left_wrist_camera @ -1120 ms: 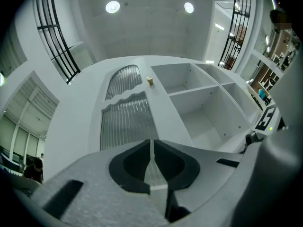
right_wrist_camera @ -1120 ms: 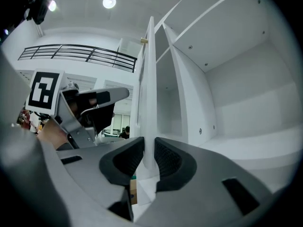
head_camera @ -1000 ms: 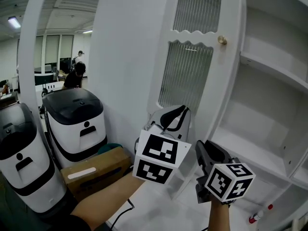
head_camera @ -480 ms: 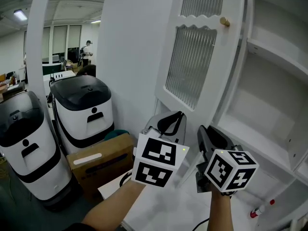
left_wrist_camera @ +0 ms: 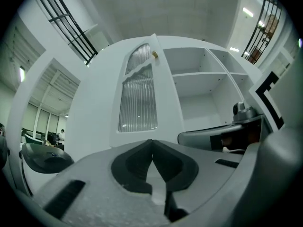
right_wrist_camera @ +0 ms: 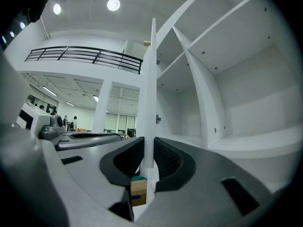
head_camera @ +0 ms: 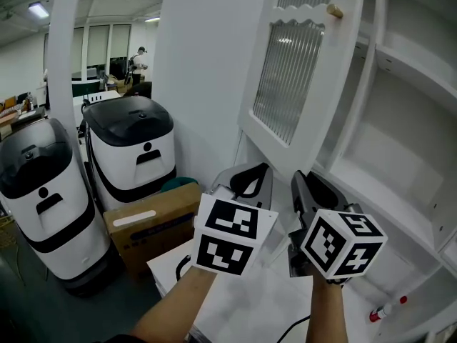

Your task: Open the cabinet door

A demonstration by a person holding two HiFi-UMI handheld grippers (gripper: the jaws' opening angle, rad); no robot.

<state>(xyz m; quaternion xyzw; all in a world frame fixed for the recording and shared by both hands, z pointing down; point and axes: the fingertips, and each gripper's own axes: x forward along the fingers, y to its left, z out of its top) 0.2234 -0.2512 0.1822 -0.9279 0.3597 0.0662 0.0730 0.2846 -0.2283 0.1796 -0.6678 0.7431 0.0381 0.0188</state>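
The white cabinet door [head_camera: 285, 70], with its ribbed glass panel and gold knob [head_camera: 334, 11], stands swung open to the left of the bare shelves. My right gripper [head_camera: 298, 181] is at the door's lower free edge. In the right gripper view that edge [right_wrist_camera: 150, 89] runs down between the closing jaws [right_wrist_camera: 147, 150], and both pads lie against it. My left gripper [head_camera: 261, 170] hovers just left of the right one, below the door. It is shut with nothing in it, and its tips meet [left_wrist_camera: 152, 143] in front of the door [left_wrist_camera: 137, 93].
White shelves [head_camera: 400, 191] fill the cabinet at the right. Two white-and-black bins [head_camera: 132, 156] [head_camera: 39, 191] and a cardboard box [head_camera: 150, 227] stand on the floor at the left. A red-capped marker [head_camera: 385, 311] lies at the lower right. A person [head_camera: 139, 59] stands far back.
My left gripper has sunk a little and its jaws have come together. The door and knob sit higher in the head view. The right gripper has shifted slightly along the door's edge.
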